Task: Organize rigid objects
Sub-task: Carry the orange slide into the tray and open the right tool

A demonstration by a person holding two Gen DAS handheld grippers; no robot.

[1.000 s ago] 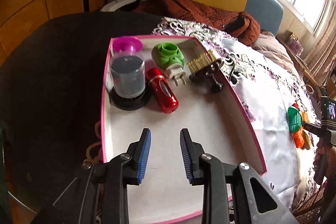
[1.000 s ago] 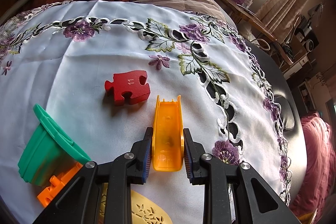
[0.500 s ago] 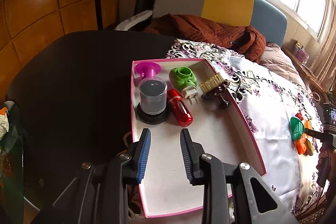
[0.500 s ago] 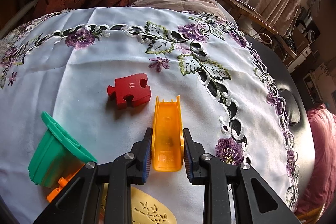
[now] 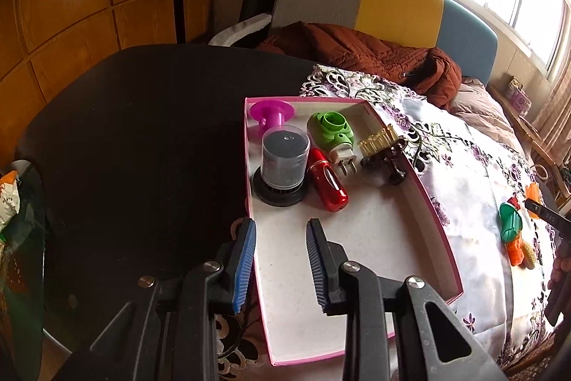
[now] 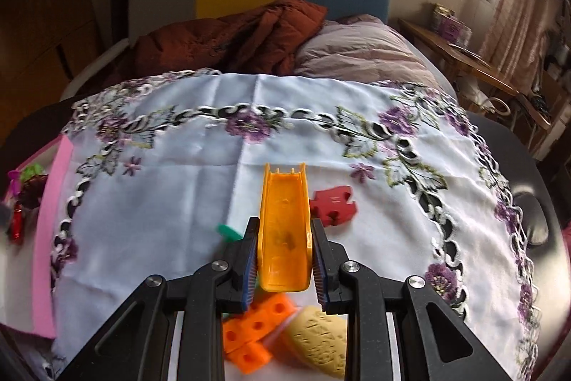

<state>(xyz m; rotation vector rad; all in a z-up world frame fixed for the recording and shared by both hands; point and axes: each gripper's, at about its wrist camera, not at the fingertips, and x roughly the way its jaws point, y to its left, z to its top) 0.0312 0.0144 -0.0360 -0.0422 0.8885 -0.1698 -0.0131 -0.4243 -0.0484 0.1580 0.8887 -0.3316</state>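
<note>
My right gripper is shut on an orange toy slide and holds it above the embroidered cloth. Below it lie a red puzzle piece, an orange holed block, a yellow embossed piece and a sliver of the green cup. My left gripper hovers over the near left rim of the pink-edged box, its jaws slightly apart and empty. The box holds a magenta spool, a clear-capped cylinder, a red bottle, a green plug-in and a brown hair clip.
The box's near half shows bare white floor. It sits half on the dark table, half on the cloth. A brown jacket and a padded bench lie behind. The box's pink wall appears at the right view's left edge.
My right gripper has risen and tilted up with the slide, so the loose toys slid lower and the box came into view at left. My left gripper drew back and up from the box.
</note>
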